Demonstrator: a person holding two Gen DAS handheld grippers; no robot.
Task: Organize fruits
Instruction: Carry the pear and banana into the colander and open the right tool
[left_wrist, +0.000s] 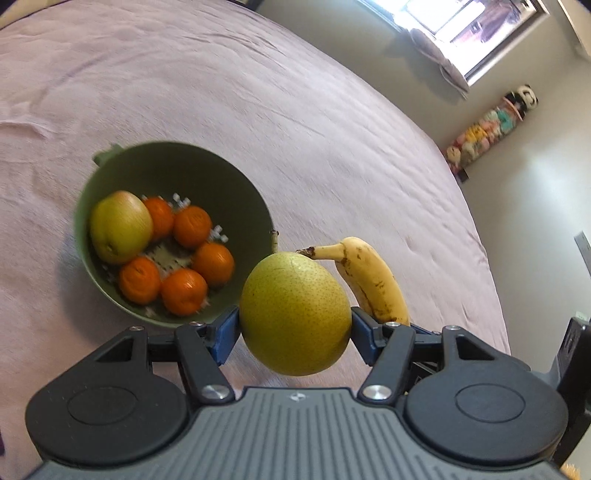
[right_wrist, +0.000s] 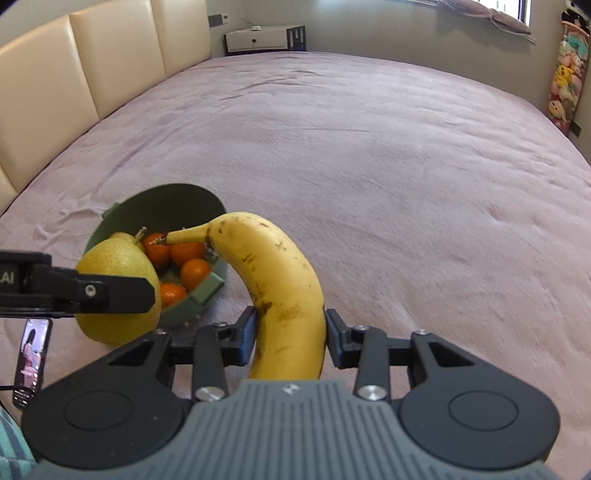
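My left gripper (left_wrist: 295, 328) is shut on a large green-yellow pear (left_wrist: 295, 314), held above the pink bed cover just right of a green bowl (left_wrist: 236, 184). In the bowl lie several oranges (left_wrist: 192, 225) and a second yellow-green fruit (left_wrist: 120, 227). My right gripper (right_wrist: 290, 332) is shut on a spotted yellow banana (right_wrist: 280, 280), its stem pointing left toward the bowl (right_wrist: 177, 195). In the right wrist view the pear (right_wrist: 110, 258) and the left gripper's black finger (right_wrist: 110, 291) show at the left, in front of the bowl. The banana (left_wrist: 373, 277) shows behind the pear in the left wrist view.
The pink bed cover (right_wrist: 369, 147) stretches far and right of the bowl. A padded cream headboard (right_wrist: 74, 74) runs along the left. A phone (right_wrist: 31, 358) lies at the near left. A white cabinet (right_wrist: 258, 37) and hanging plush toys (right_wrist: 565, 74) stand by the far walls.
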